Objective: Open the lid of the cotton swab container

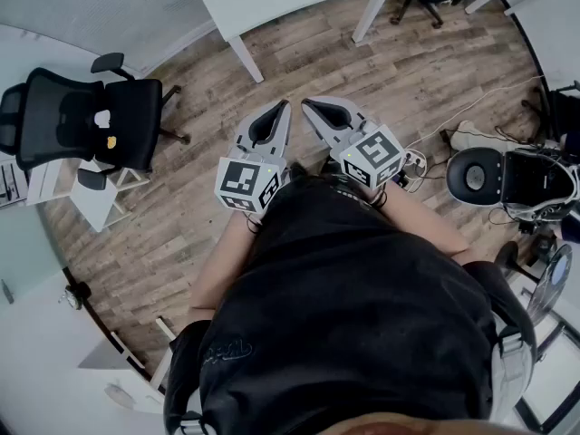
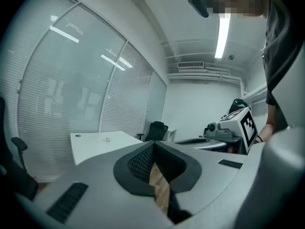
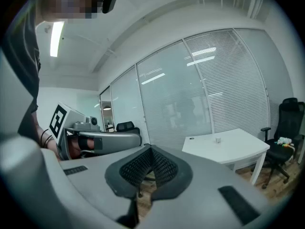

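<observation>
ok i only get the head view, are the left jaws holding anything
observer: No, the left gripper has its jaws together with nothing between them.
operator: and the right one
observer: Same there, the right gripper is shut and empty.
operator: anything on that white table ahead
observer: One small item sits on the white table, but it is too small to tell what it is.
</observation>
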Demonstrator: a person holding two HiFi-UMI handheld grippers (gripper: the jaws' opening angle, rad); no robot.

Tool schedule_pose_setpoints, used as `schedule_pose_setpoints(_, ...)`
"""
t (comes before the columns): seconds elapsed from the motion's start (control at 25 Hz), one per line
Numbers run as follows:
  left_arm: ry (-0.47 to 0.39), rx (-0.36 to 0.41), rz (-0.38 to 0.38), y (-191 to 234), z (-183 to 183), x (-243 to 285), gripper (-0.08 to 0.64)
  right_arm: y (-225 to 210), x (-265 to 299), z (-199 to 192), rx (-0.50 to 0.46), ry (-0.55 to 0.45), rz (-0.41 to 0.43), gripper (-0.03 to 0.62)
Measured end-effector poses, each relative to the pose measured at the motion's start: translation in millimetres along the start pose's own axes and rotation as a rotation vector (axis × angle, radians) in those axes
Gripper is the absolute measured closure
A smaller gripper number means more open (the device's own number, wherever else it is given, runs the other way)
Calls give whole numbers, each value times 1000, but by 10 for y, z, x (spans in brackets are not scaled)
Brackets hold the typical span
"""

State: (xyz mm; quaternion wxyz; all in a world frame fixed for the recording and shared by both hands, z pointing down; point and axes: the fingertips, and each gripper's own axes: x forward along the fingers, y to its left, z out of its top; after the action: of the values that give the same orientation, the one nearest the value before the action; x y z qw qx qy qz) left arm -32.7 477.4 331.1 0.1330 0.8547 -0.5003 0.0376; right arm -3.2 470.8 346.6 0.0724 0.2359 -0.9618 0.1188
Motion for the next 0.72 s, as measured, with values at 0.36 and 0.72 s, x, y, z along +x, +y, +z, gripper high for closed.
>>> schedule_pose_setpoints(0.36,3,-10,1,-46,3,166,545,-161,-59,9,-6,0,-2,571)
schedule_pose_setpoints(0.72,11,-36,11,-42,5,515,545,-484,-78,33,5,-5,21,571)
